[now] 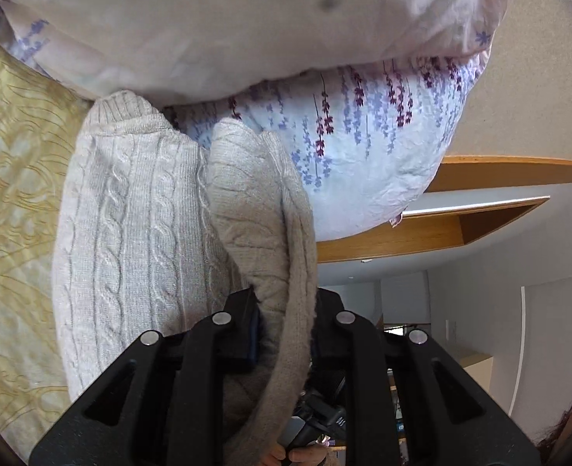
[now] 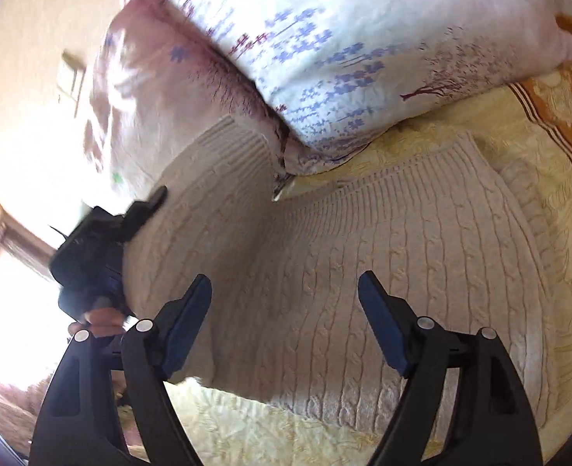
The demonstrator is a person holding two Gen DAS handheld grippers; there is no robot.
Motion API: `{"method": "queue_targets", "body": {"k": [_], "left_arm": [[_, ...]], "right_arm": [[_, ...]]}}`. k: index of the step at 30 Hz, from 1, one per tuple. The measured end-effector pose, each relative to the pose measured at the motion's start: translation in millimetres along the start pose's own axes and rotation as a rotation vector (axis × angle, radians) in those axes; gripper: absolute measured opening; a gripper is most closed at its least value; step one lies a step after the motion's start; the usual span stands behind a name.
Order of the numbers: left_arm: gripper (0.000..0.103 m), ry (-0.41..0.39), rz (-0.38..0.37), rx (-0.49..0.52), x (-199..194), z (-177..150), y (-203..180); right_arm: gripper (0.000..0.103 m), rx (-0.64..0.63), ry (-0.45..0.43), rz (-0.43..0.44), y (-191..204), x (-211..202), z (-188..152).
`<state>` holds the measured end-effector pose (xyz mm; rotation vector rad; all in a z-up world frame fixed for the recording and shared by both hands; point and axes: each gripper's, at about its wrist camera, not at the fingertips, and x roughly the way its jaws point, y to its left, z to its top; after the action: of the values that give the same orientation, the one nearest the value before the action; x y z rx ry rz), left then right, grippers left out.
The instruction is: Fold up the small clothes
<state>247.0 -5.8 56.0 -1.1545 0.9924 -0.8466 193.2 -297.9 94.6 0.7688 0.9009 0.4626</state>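
Note:
A cream cable-knit sweater (image 1: 130, 225) lies on a yellow patterned bedspread (image 1: 10, 178). My left gripper (image 1: 286, 310) is shut on an edge of the sweater and lifts that part up off the bed. In the right wrist view the sweater (image 2: 383, 256) spreads flat on the bedspread (image 2: 565, 272), with its left part raised by the left gripper (image 2: 130, 217). My right gripper (image 2: 286, 303) is open and empty, just above the middle of the sweater.
A white pillow with purple flower print (image 1: 363, 143) (image 2: 363, 58) lies against the sweater's ribbed hem. A second pale pillow (image 1: 208, 23) lies on it. A wooden shelf (image 1: 480, 217) and beige wall stand beyond the bed.

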Motion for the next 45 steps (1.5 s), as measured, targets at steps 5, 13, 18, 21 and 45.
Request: {"method": "queue_targets", "body": {"k": [5,13,18,21,45], "left_arm": [[0.018,0.110,0.004,0.003,63.3,-13.3,-3.7],[0.023,0.242,0.178,0.029,134.4,-38.8,18.6],[0.071,0.293,0.126,0.129,141.3,-43.0,-12.0],[0.081,0.307,0.106,0.171,119.0,-43.8,-20.7],[0.101,0.150,0.795,0.724,41.0,-93.5,-12.9]], "right_arm": [[0.089,0.253,-0.044,0.132,-45.4,-25.9,9.0],[0.091,0.537,-0.072,0.315,-102.1,-33.9,0.4],[0.095,0.528,-0.041,0.342,-103.3,-27.2,10.0],[0.095,0.524,-0.021,0.334,-103.2,-25.2,18.7],[0.017,0.059,0.084,-0.242,-48.2,4.8,54.9]]}}
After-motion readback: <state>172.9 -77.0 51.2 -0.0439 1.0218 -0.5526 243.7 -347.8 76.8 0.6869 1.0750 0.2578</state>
